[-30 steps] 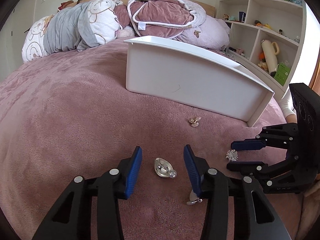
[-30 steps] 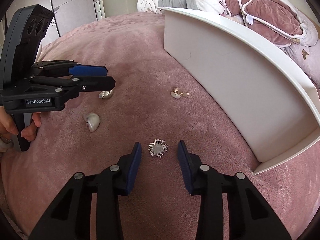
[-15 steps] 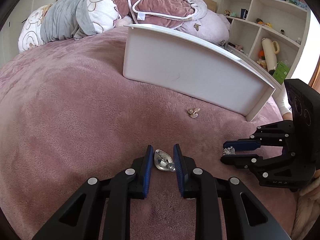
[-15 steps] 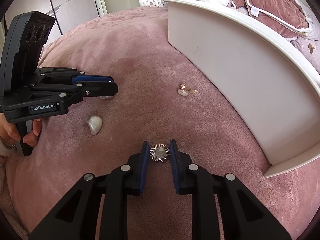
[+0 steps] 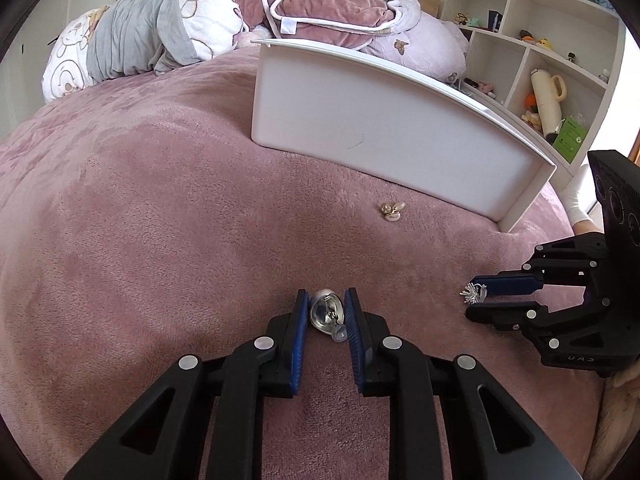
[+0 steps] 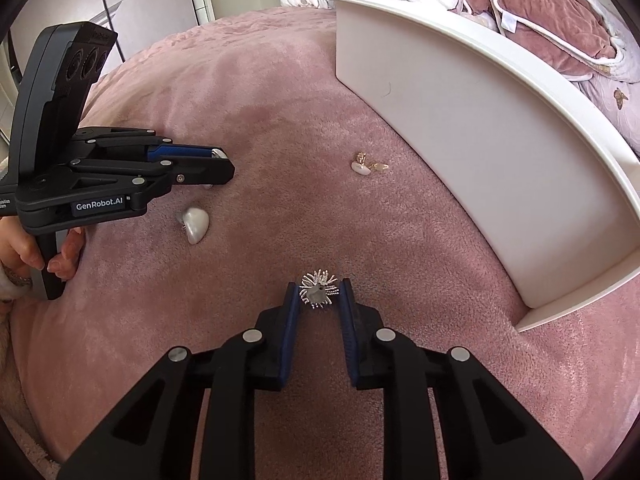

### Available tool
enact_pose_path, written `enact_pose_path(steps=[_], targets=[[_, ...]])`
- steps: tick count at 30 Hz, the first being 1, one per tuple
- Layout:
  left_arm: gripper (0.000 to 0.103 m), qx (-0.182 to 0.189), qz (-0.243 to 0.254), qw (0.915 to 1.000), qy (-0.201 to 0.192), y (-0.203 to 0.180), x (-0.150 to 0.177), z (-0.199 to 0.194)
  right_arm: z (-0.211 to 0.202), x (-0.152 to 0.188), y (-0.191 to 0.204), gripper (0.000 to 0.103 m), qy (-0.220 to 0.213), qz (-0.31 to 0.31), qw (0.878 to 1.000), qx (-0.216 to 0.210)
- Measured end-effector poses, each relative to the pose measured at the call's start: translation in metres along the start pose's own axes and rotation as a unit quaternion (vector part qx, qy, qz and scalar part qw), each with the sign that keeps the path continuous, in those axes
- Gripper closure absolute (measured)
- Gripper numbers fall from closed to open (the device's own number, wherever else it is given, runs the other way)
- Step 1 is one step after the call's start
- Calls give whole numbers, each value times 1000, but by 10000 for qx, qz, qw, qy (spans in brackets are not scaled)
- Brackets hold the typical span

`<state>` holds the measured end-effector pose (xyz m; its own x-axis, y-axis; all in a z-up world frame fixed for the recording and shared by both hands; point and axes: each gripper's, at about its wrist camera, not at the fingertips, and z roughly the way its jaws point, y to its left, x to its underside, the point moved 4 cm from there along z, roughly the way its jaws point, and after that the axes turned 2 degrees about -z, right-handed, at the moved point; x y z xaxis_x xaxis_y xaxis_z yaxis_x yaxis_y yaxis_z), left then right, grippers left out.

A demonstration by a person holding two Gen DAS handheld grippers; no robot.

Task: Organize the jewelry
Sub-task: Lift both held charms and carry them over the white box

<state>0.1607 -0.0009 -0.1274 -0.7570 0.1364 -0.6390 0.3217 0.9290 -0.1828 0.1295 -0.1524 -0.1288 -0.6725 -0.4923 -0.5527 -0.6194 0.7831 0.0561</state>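
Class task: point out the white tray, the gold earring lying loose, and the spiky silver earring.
white tray (image 5: pixel 400 136), left wrist view, on its near wall.
gold earring (image 6: pixel 362 165), right wrist view, on its pale bead.
spiky silver earring (image 6: pixel 319 290), right wrist view, on its centre.

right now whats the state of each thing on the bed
left gripper: closing on the silver earring
right gripper: shut on the spiky silver earring
pearly heart earring: lying loose
gold earring: lying loose by the white tray
white tray: resting on the blanket, inside hidden

I count four jewelry pieces: silver round earring (image 5: pixel 326 312), spiky silver earring (image 6: pixel 319 289), pearly heart earring (image 6: pixel 195 224), gold-and-white earring (image 6: pixel 366 165). One white tray (image 5: pixel 400 132) at twelve o'clock.
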Motion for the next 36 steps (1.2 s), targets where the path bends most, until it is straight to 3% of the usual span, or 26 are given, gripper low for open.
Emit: enact_pose_path(steps=[17,27,36], targets=[[80,-224,-152,9993,-271,4,5,-50,-53,-14,2,82,-662,7,9978,66],[80,-581,-90,9970,-502,8,-12,-82,-77,-29,0,82,-995,41,9950,100],[80,-642,68,9956,-678,-2,-40,-93,-101,-40,-11,82,-1375,168,9902,154]])
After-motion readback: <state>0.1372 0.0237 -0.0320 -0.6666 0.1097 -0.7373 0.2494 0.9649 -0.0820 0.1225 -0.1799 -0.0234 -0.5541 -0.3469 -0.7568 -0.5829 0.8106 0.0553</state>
